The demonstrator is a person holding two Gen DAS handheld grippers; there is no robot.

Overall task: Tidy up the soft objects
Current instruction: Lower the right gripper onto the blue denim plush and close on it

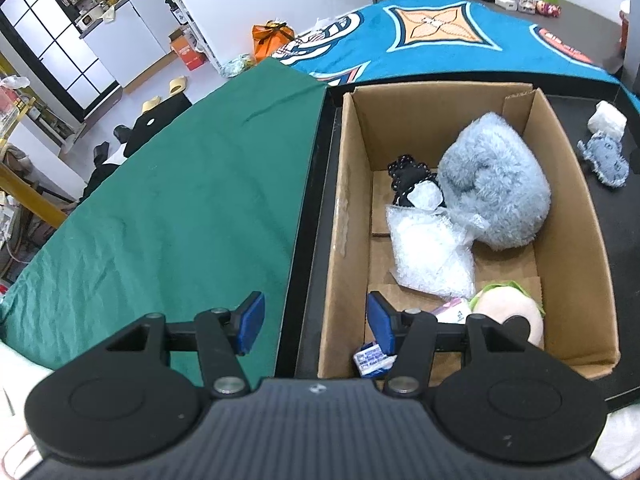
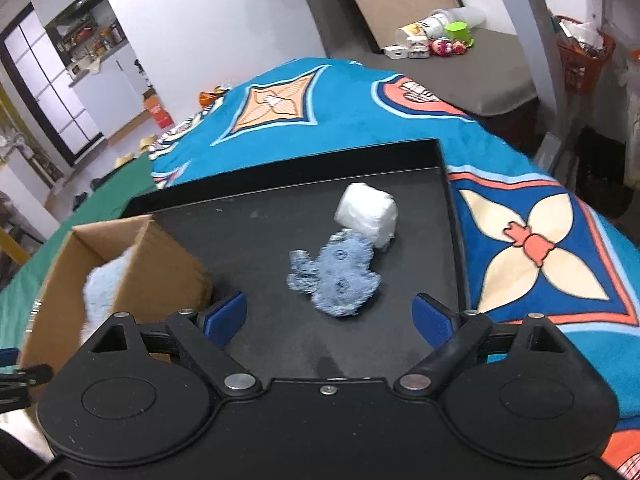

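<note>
A cardboard box (image 1: pixel 568 216) stands on a black tray (image 2: pixel 256 232). Inside lie a fluffy grey-blue plush (image 1: pixel 492 184), a bubble-wrap bag (image 1: pixel 428 252), a black beaded item (image 1: pixel 408 176), a cream and green plush (image 1: pixel 512 312) and a small blue-white packet (image 1: pixel 370 360). My left gripper (image 1: pixel 316 326) is open and empty, straddling the box's left wall at its near corner. On the tray outside the box lie a blue knitted piece (image 2: pixel 338 276) and a white wrapped bundle (image 2: pixel 368 212). My right gripper (image 2: pixel 330 316) is open and empty, just short of the knitted piece.
A green cloth (image 1: pixel 180 200) covers the surface left of the tray. A teal patterned blanket (image 2: pixel 520 220) lies behind and to the right of it. Small toys and cups (image 2: pixel 436 40) sit on a grey table at the back.
</note>
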